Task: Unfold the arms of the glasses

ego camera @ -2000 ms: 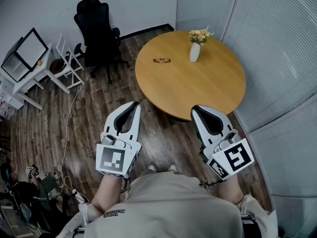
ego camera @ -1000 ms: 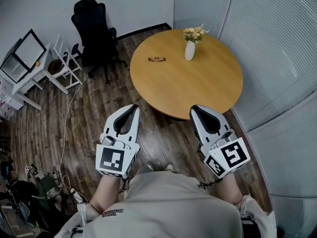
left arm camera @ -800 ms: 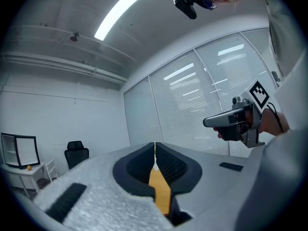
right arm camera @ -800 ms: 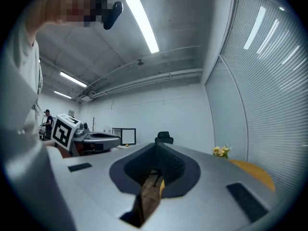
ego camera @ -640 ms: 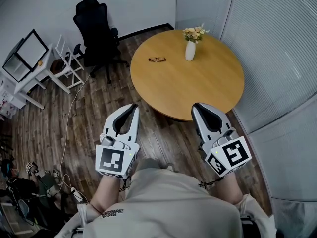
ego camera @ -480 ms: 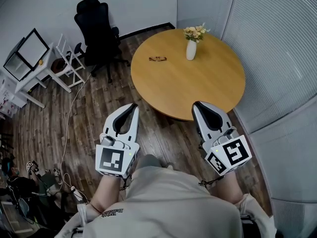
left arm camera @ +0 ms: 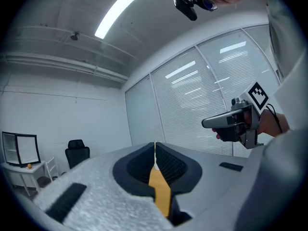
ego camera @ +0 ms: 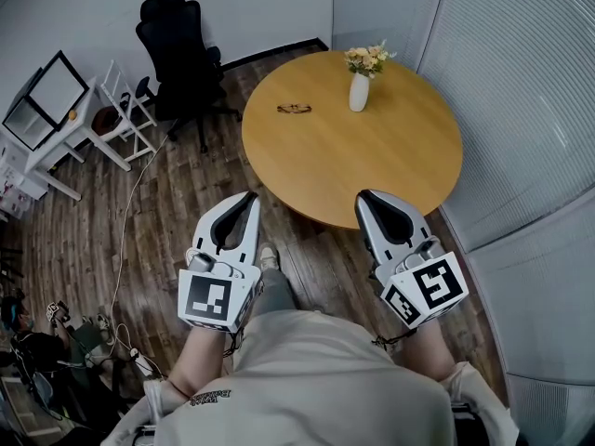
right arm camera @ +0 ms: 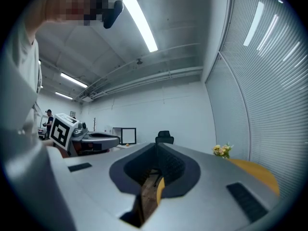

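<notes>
While both grippers hang level in front of the person, the glasses (ego camera: 294, 109) lie well away from them, over on the far left part of the round table (ego camera: 372, 170). They are too small here to tell whether the arms are folded. A vase (ego camera: 359, 92) with flowers stands to their right, apart from them, near the far rim.

Left gripper (ego camera: 250, 196) first: jaws pressed together, nothing between them. Its own view shows only a thin line where the pads meet (left arm camera: 154, 147), with a sliver of tabletop showing through lower down. In the head view it sits over the wood floor (ego camera: 186, 203), just short of the table's near edge.

Right gripper (ego camera: 364, 196) now: jaws also pressed together and empty in its own view (right arm camera: 155, 151), with floor and a strip of table edge showing through the gap below. In the head view its tip shows against the near rim.

The two grippers run side by side, each catching the other in its camera, and the whole tabletop lies between them and the glasses. A black chair (ego camera: 179, 49) stands left of the table
</notes>
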The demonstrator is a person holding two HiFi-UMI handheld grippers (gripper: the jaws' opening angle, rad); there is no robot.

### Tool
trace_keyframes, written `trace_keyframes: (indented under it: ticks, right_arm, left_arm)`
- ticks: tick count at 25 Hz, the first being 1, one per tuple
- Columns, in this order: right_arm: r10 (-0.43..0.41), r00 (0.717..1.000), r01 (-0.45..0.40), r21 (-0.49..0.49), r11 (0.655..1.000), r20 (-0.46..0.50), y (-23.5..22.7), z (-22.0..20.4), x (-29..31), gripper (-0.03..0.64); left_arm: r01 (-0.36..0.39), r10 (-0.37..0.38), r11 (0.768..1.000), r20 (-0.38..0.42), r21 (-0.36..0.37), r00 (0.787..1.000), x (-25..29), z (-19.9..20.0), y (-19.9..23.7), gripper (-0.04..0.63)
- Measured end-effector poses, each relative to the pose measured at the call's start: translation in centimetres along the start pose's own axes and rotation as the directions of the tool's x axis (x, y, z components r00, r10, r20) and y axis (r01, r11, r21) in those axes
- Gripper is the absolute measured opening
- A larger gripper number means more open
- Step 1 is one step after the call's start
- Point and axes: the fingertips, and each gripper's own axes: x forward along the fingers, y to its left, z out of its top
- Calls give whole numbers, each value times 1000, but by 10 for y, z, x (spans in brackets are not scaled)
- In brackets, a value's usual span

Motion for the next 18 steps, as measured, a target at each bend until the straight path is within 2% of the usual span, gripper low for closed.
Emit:
trace_keyframes:
  ticks: [18]
  right_arm:
    - [-18, 999, 18, 4, 1000, -47, -33, -14, 83, 37]
  left_arm:
    - [31, -32, 999, -37, -39, 999, 68, -33, 57, 29]
